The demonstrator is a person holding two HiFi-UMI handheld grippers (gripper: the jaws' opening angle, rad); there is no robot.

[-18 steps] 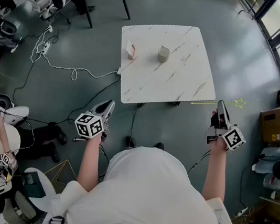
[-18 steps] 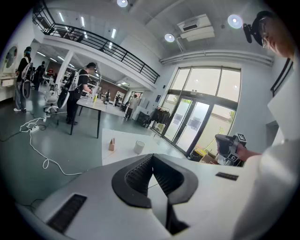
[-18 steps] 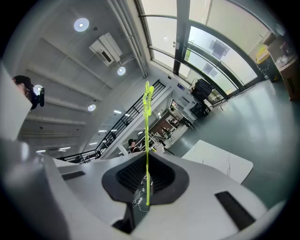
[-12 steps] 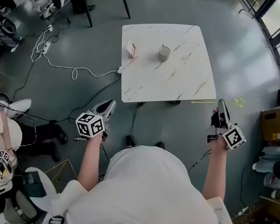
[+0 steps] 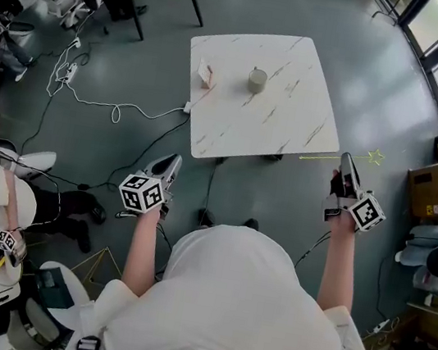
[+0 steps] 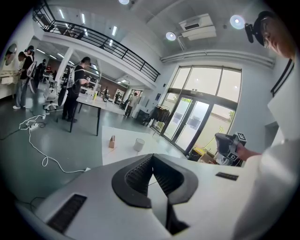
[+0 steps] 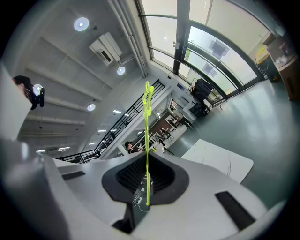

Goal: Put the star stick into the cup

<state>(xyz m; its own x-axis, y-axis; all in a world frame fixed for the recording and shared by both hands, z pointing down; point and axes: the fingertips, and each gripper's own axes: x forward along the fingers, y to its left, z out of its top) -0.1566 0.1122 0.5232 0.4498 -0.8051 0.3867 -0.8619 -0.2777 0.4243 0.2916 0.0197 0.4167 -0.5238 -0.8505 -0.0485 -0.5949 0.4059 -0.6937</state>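
**Claws short of the white marble table [image 5: 294, 124]**

Left claw [image 5: 173, 162], closed and empty, hangs over open floor [image 5: 282, 197] before its near edge. The beige cup [image 5: 256, 80] stands mid-table. Right claw [image 5: 345, 159] pinches the yellow-green star stick [image 5: 320, 158] off the right corner.

Table top: the white table [image 5: 290, 120] is bare over its near and right parts.
Obstacles on table: the cup [image 5: 256, 80] and a small box [image 5: 206, 75] stand apart from each other, the box toward the left edge.
Cup access: open from above, from the near side and from the right.
Right side: the star stick [image 5: 321, 158] lies crosswise in the right gripper [image 5: 344, 159], off the table's near-right corner over bare floor; a cardboard box [image 5: 436, 191] stands well to the right.
Left side: cables [image 5: 113, 111] lie on the floor.
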